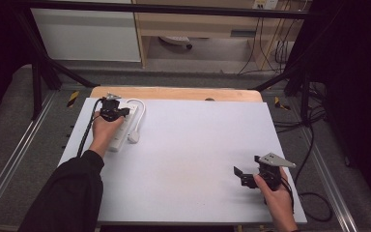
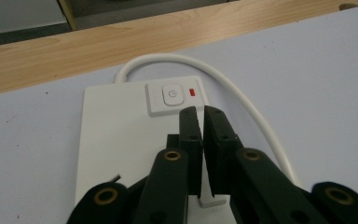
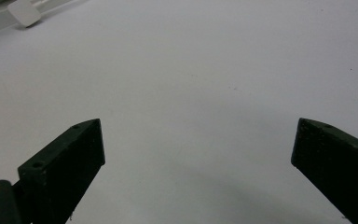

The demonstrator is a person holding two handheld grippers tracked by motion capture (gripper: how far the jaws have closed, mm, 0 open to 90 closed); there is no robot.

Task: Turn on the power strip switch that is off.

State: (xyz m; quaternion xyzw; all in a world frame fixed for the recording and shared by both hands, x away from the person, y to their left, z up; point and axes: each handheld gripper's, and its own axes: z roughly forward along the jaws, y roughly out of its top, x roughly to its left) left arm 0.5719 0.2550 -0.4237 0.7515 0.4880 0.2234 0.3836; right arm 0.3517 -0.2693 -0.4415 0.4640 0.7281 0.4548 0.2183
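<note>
The left hand-held gripper (image 1: 112, 109) was over the far end of a white power strip (image 1: 122, 126) at the far left of the counter (image 1: 193, 159). The left arm, in a dark sleeve (image 1: 72, 193), reached forward from the bottom of the high view, and the left hand (image 1: 105, 130) lay along the strip. In the left gripper view the two black jaws pointed down at the strip and stood almost together, with only a thin gap and nothing between them. Their tips were just in front of the white power button (image 2: 170, 95), which had a small red light (image 2: 192, 92) beside it. Whether the tips touched the strip could not be told. A white cord (image 2: 223, 86) curved out from the strip's end, and its plug (image 1: 133, 137) lay just beside the strip.

The right hand-held gripper (image 1: 246, 175) was near the front right of the counter, well apart from the strip. The right hand (image 1: 275, 193) held it low, pointing to the left. Its jaws stood wide open over the bare white counter and held nothing.
</note>
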